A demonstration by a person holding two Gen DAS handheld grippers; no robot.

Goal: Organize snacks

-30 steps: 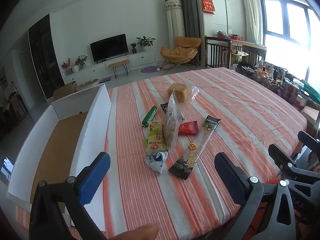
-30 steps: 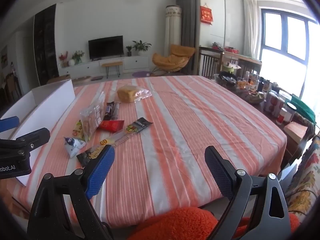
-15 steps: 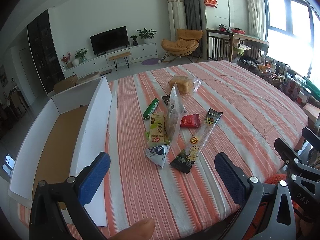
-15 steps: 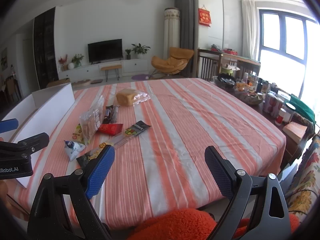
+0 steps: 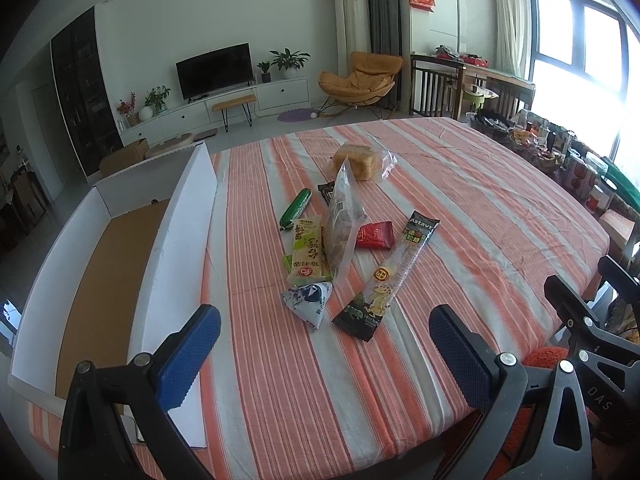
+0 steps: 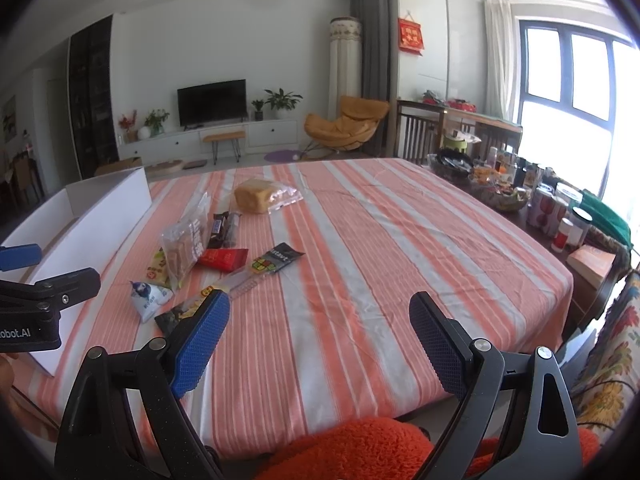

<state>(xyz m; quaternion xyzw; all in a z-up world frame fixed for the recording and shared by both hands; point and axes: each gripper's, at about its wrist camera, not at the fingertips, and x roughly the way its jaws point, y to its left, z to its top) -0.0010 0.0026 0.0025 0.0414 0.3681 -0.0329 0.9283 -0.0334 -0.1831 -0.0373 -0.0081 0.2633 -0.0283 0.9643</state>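
Lying just ahead of the left gripper, whose jaws gaped empty like the right gripper's, the triangular pouch probably pointed rightward.

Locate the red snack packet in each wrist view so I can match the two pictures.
Left wrist: red snack packet at centre, right of the upright clear bag.
Right wrist: red snack packet left of centre, right of the clear bag.
Shared landmark: bagged bread loaf, beyond the packet.

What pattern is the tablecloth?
Orange, white and grey stripes on the tablecloth, clearest in the right wrist view.
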